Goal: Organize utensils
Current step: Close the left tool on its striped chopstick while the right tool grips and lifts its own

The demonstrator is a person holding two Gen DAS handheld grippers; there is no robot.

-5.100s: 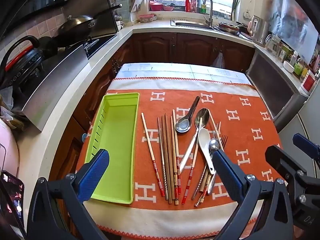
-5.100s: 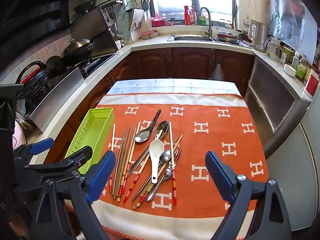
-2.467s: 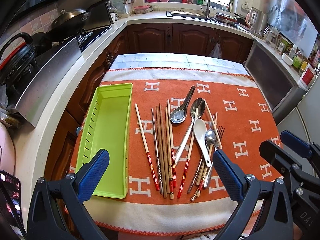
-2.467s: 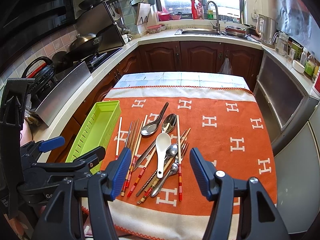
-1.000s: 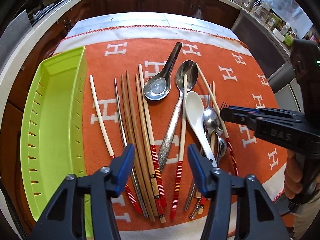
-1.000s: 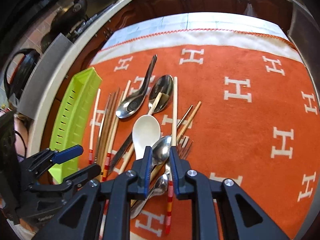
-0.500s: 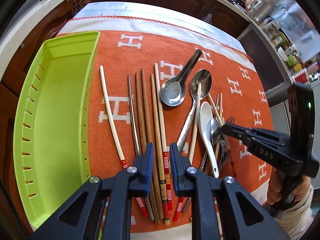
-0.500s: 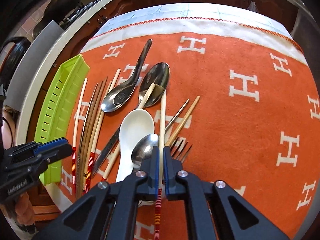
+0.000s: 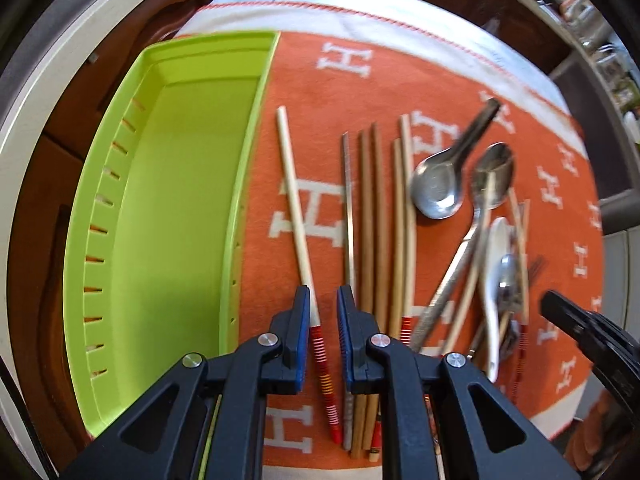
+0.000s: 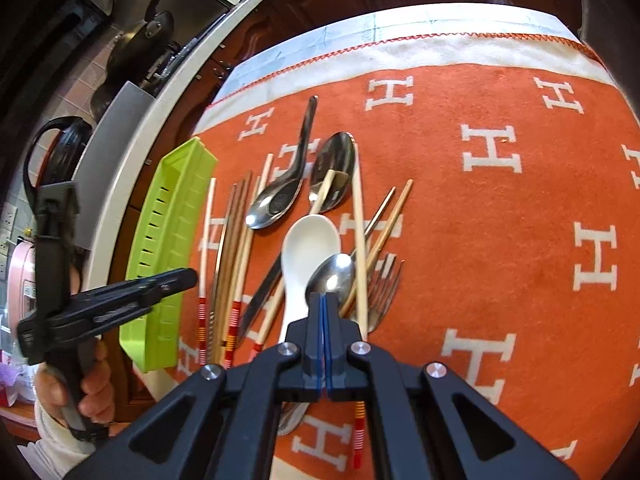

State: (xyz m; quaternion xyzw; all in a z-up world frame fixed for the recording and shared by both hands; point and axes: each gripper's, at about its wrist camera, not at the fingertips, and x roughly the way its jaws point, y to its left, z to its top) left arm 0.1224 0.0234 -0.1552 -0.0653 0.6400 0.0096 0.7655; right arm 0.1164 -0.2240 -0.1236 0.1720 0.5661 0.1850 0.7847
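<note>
Chopsticks, spoons and a fork lie on an orange cloth (image 9: 400,72) beside a lime-green tray (image 9: 256,140). My left gripper (image 9: 323,308) points down at the pile's left edge. A narrow gap remains between its jaws. A pale chopstick with a red-striped end (image 9: 294,200) lies in that gap against the left pad, and the right pad is clear of it. My right gripper (image 10: 324,300) is shut, pads together, over the near edge of a small steel spoon (image 10: 332,274). Nothing shows between its pads. A red-ended chopstick (image 10: 358,220) runs just right of its jaws.
A white ceramic spoon (image 10: 308,248), two larger steel spoons (image 10: 272,204), a fork (image 10: 384,280) and brown chopsticks (image 9: 372,220) crowd the cloth's middle. The tray (image 10: 168,248) holds nothing. A hand (image 10: 92,392) holds the left gripper. A counter with pans lies to the left.
Both grippers came down onto the pile and their jaws narrowed. The left one slid left from the brown chopsticks to the pale one. The right jaws closed fully, and the chopstick now sits beside them.
</note>
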